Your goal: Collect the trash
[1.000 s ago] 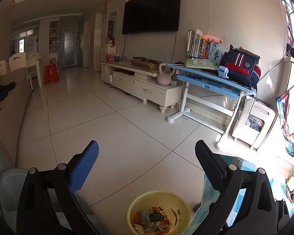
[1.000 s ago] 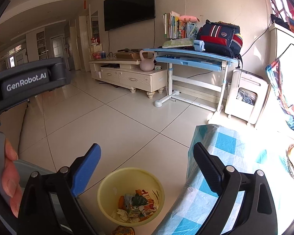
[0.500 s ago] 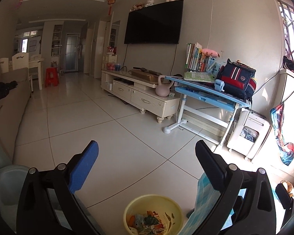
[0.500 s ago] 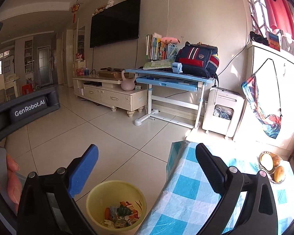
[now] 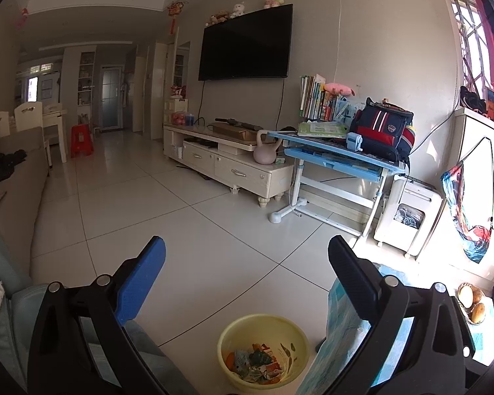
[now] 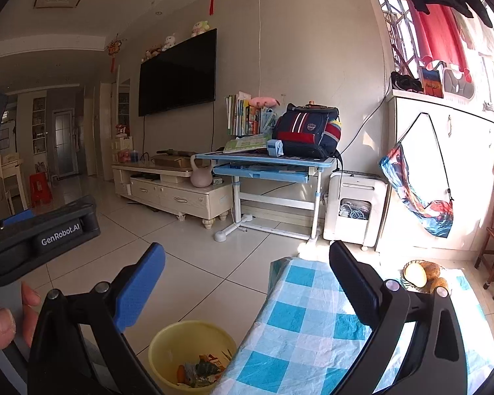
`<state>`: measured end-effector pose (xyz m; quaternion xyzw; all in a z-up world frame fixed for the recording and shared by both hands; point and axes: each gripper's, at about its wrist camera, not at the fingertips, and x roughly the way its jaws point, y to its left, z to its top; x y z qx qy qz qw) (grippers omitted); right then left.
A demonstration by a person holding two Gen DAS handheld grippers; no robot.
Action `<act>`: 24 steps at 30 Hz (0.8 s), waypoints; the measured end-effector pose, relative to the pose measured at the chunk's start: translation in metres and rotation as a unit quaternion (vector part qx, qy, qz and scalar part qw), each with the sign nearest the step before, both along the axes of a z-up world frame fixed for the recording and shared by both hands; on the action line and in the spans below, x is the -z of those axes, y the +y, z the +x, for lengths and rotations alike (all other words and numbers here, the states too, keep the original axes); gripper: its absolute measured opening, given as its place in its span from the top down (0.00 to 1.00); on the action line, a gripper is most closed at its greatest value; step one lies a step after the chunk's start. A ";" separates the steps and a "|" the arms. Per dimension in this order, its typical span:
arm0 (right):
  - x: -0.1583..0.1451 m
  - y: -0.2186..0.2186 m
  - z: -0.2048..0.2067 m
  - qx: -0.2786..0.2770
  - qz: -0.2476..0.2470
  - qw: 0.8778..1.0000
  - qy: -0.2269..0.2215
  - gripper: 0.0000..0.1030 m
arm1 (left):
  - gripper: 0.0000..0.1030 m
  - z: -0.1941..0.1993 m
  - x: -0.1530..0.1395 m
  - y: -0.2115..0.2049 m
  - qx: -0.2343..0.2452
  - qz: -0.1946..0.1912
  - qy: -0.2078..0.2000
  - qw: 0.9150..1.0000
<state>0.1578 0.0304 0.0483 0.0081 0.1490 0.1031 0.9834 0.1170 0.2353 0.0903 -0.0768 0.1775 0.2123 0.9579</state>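
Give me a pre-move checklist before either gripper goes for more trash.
1. Left gripper open and empty: ok.
2. Right gripper open and empty: ok.
3. Yellow bin upright on the floor by the table edge, wrappers inside, room left: ok.
4. Trash left on the checked tablecloth: none on the part in view; the rest, cannot tell.
5. Fruit basket is not trash, leave it: ok.
6. Grippers apart from each other: ok.
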 end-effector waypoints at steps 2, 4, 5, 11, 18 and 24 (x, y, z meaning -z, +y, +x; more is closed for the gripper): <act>-0.005 -0.005 -0.006 0.000 0.006 1.000 -0.004 0.08 | 0.07 -0.011 -0.004 -0.007 0.005 0.004 0.001 1.000; -0.010 -0.011 -0.014 0.000 0.012 1.000 -0.008 0.07 | 0.07 -0.022 -0.008 -0.015 0.012 0.013 0.001 1.000; -0.013 -0.014 -0.018 0.001 0.014 1.000 -0.010 0.07 | 0.07 -0.028 -0.010 -0.020 0.016 0.018 0.001 1.000; -0.027 -0.033 -0.042 0.012 0.029 0.999 -0.019 0.07 | 0.07 -0.060 -0.020 -0.049 0.042 0.026 0.001 0.999; -0.033 -0.065 -0.070 0.036 0.035 0.999 -0.020 0.07 | 0.07 -0.093 -0.031 -0.090 0.079 0.031 -0.005 0.996; -0.034 -0.096 -0.097 0.062 0.030 0.997 -0.020 0.07 | 0.07 -0.113 -0.040 -0.130 0.108 0.035 -0.006 0.993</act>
